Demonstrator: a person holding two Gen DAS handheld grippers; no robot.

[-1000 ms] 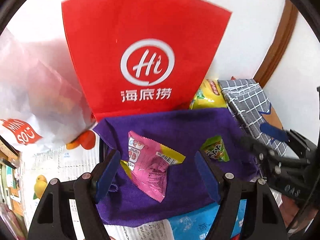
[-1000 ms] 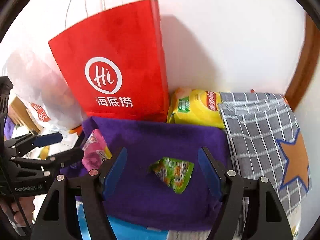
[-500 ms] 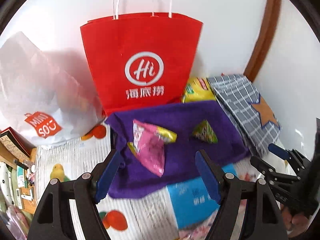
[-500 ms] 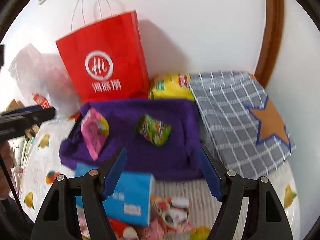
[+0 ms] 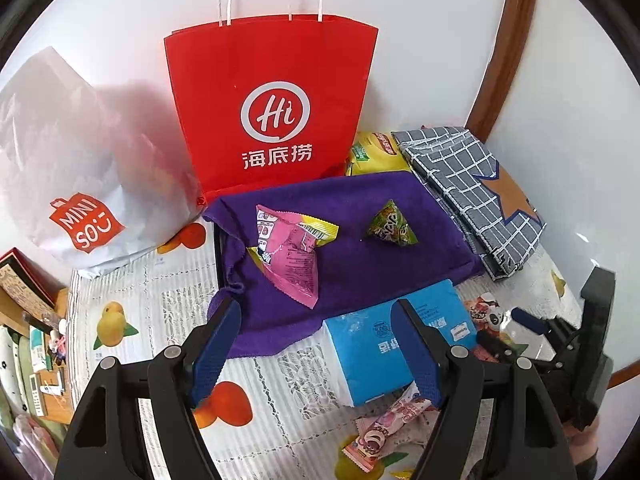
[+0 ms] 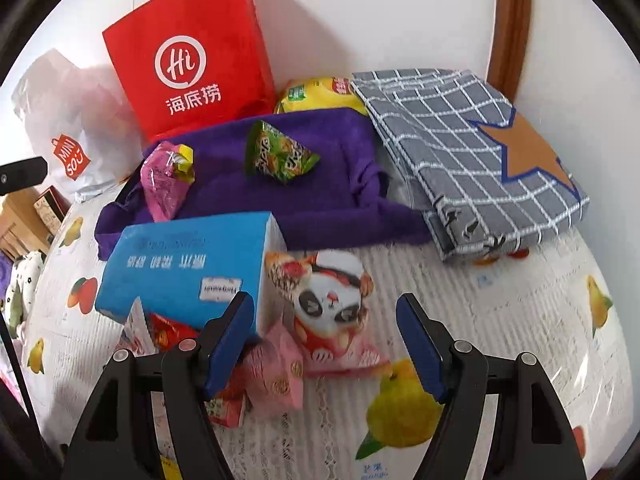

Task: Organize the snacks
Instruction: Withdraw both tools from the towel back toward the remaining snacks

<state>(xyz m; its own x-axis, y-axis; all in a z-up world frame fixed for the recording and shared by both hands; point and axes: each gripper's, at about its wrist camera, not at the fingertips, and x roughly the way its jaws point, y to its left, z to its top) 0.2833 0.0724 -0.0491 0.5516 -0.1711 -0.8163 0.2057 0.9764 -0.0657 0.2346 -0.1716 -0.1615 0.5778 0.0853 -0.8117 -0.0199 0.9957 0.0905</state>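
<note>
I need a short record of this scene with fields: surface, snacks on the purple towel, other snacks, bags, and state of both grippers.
surface: tablecloth with fruit prints
on purple towel: pink packet, green packet
near blue box: panda packet, small pink packets
bags: red paper bag, white plastic bag
left gripper: open, empty
right gripper: open, empty

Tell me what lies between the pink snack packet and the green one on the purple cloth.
Nothing: only bare purple cloth separates the pink snack packet from the green packet. The left wrist view shows it best; the right wrist view agrees.
</note>
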